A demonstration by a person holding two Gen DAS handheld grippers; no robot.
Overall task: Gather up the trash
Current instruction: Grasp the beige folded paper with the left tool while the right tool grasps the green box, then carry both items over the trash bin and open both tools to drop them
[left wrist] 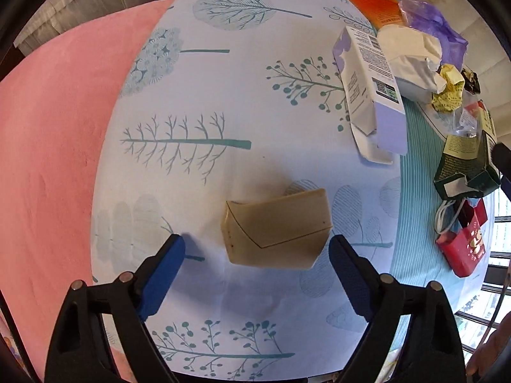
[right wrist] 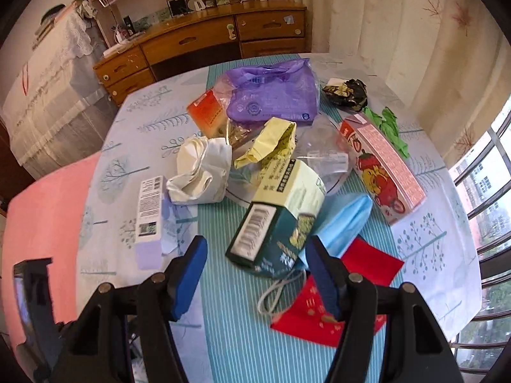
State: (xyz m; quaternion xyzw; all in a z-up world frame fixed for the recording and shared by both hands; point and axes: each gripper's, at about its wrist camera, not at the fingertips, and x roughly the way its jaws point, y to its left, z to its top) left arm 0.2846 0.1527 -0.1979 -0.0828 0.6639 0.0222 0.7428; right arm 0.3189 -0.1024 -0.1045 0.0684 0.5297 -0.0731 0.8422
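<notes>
On tree-print tablecloth (left wrist: 223, 95): left gripper (left wrist: 257, 257) wide, straddling flattened tan cardboard box (left wrist: 276, 228); next, close. Right gripper (right wrist: 255, 266) wide, facing dark green carton (right wrist: 271, 236).

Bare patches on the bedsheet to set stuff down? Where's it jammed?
Free: tree-print sheet between the pink blanket and the lavender carton, beyond the tan box. Also the striped band just ahead of the right gripper. Crowded: the pile around the purple bag and green box.

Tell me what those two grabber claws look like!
The left gripper and right gripper look alike: each has two chunky black plastic arms with hollow cut-outs, small round silver studs on top, and flat, textured dark-blue fingertips. No cables, markings or sleeves show.
</notes>
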